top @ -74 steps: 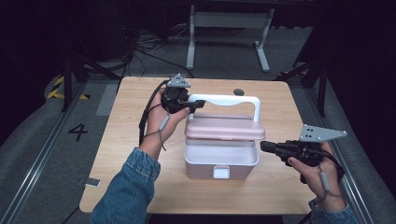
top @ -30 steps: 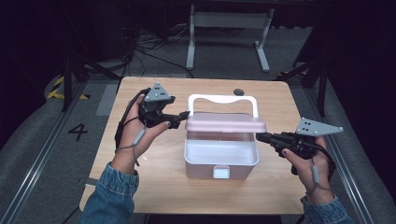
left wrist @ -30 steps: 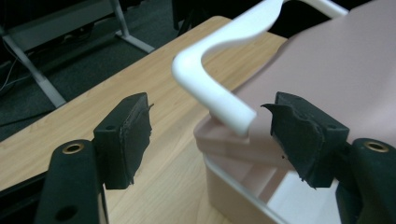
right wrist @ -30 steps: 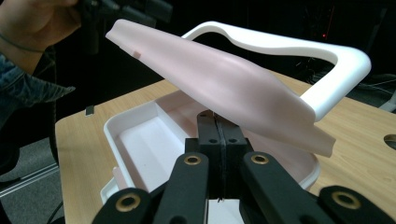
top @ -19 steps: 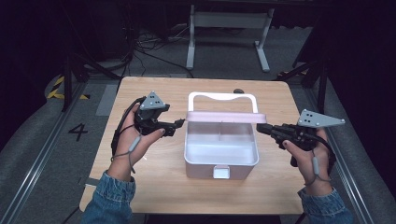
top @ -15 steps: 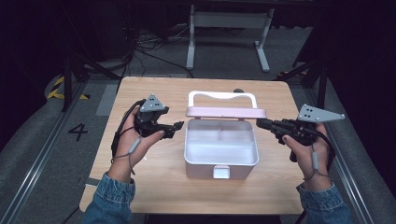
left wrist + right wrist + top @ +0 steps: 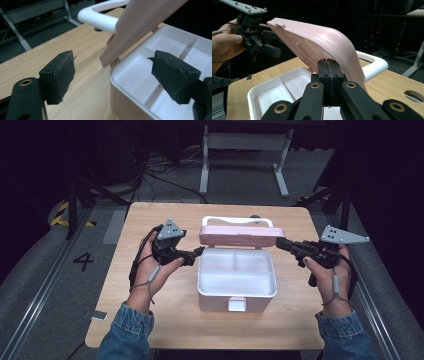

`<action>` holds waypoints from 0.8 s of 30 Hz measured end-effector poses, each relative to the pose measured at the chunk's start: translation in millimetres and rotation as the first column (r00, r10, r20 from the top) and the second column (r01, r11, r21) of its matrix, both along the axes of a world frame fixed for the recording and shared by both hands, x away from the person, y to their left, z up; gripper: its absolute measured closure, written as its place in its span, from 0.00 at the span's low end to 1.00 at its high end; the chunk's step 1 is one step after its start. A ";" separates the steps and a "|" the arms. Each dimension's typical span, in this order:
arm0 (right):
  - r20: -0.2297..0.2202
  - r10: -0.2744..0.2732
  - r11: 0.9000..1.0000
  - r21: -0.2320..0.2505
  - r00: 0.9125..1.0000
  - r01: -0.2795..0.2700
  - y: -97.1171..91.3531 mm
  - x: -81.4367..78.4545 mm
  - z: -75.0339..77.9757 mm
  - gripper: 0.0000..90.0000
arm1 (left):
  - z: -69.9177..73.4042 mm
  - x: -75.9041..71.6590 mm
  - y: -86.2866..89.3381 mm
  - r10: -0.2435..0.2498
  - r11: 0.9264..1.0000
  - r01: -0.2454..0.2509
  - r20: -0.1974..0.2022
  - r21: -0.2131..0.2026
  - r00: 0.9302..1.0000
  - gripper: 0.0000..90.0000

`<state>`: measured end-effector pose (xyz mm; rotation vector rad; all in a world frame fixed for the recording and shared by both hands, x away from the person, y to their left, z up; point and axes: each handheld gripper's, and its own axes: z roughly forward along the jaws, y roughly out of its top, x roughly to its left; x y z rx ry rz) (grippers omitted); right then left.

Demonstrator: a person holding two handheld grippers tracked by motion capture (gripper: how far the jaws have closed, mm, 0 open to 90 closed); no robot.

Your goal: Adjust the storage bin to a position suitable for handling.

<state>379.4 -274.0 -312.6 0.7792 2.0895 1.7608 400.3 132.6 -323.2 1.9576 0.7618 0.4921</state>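
A white box (image 7: pixel 237 290) with an inner divider sits mid-table, its pink lid (image 7: pixel 240 236) swung up and its white handle (image 7: pixel 235 220) behind. My left gripper (image 7: pixel 197 254) is open beside the box's left rim (image 7: pixel 117 75), with the jaws astride the rim's corner (image 7: pixel 113 67) and holding nothing. The lid (image 7: pixel 140 27) tilts above it. My right gripper (image 7: pixel 279 243) is shut, its tips against the lid's right end. In the right gripper view the shut jaws (image 7: pixel 328 67) rest against the lid (image 7: pixel 317 42), and the left gripper (image 7: pixel 274 51) shows beyond.
The wooden table (image 7: pixel 160 320) has a round hole (image 7: pixel 414 96) behind the box. A small grey tag (image 7: pixel 98 315) lies at its front left edge. A white stand frame (image 7: pixel 240 145) is on the floor beyond, near a floor mark "4" (image 7: pixel 83 261).
The lid has gone from closed to raised. My left gripper moved from the handle to the box's left side. My right gripper moved up and in with the lid's right end.
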 end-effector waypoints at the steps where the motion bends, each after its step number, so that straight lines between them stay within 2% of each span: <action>1: -0.001 0.000 1.000 0.000 1.000 0.000 -0.1 0.1 -0.2 1.00 | 0.0 0.0 0.0 0.000 1.000 0.000 0.000 0.000 1.000 0.18; 3: -0.003 -0.001 1.000 0.000 1.000 0.001 -0.2 0.1 -0.3 1.00 | 3.4 0.8 -2.8 0.019 0.999 -0.018 0.038 -0.028 0.999 0.18; 5: 0.000 -0.004 1.000 -0.002 1.000 0.004 -0.1 0.4 -0.8 1.00 | 6.7 1.9 -5.5 0.004 0.998 -0.002 0.040 -0.055 0.999 0.18; 10: -0.001 -0.002 1.000 -0.004 1.000 0.002 -0.2 0.0 -0.9 1.00 | 11.8 3.7 -10.6 -0.011 0.998 0.013 0.048 -0.058 0.999 0.21; 17: -0.002 0.000 1.000 -0.002 1.000 0.000 -0.3 -0.1 -0.8 1.00 | 20.0 6.3 -15.8 -0.054 0.996 0.059 0.073 -0.067 0.996 0.41; 18: -0.002 0.000 1.000 -0.002 1.000 0.000 -0.3 -0.1 -0.8 1.00 | 21.6 6.7 -17.6 -0.066 0.995 0.071 0.078 -0.066 0.995 0.41; 21: -0.001 0.000 1.000 0.001 1.000 0.000 -1.1 -0.2 -0.6 1.00 | 26.1 8.6 -22.1 -0.088 0.993 0.095 0.096 -0.065 0.991 0.56; 24: 0.001 0.001 1.000 0.002 1.000 -0.001 -1.5 -0.5 -0.3 1.00 | 28.4 9.7 -23.7 -0.102 0.992 0.107 0.083 -0.066 0.991 0.67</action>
